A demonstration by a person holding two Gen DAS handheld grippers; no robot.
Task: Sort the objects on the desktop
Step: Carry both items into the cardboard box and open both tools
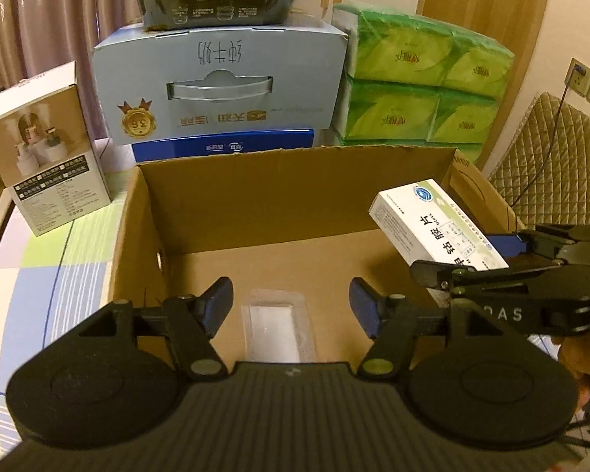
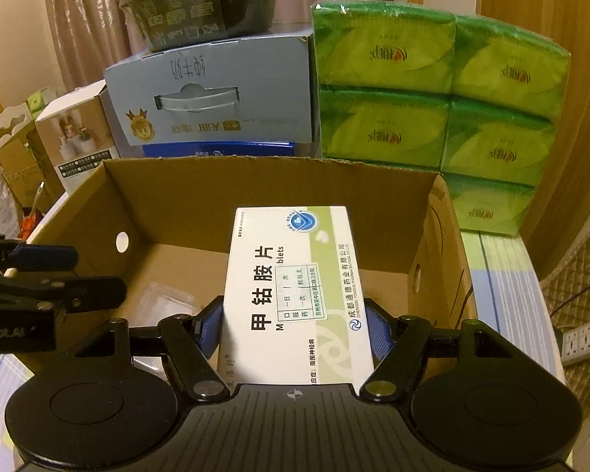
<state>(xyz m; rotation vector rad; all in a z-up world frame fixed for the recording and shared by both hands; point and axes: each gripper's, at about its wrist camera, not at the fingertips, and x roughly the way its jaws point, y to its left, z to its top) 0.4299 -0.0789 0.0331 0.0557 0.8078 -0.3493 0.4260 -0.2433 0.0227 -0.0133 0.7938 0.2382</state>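
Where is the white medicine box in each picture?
Left wrist view: the medicine box is at the right, held over the cardboard box by the right tongs.
Right wrist view: the medicine box fills the centre, between the right tongs.
Shared landmark: the green tissue packs behind the cardboard box.

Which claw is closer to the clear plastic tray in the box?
Left. The left gripper hovers open right over the clear tray; the right gripper, holding the medicine box, is off beside it.
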